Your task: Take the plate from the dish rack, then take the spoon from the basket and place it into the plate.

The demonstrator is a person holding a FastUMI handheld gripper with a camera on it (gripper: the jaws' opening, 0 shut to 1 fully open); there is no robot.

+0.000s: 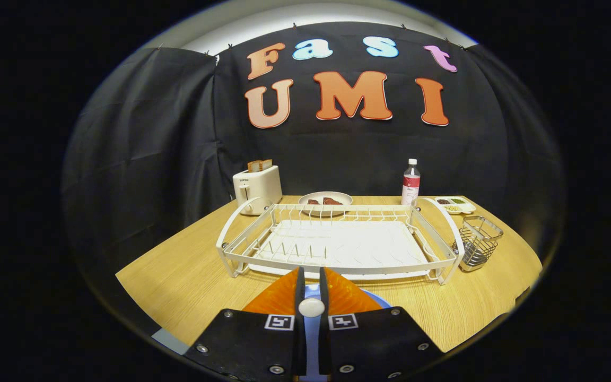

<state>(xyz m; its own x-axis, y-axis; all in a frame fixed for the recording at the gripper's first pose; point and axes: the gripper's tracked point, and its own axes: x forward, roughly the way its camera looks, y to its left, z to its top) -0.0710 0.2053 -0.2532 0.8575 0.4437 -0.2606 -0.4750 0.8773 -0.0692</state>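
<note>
The tongs (311, 281) were clamped on the white spoon (311, 306) over the pale blue plate (377, 301) on the wooden tabletop (189, 276), before the emptied white wire dish rack (337, 241); letting go seemed next.

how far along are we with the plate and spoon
Done: the dish rack holds no plate, and the blue plate lies on the table under the fingers. In hand: the gripper is shut on the spoon over it. Left: release the spoon into the blue plate.
</note>
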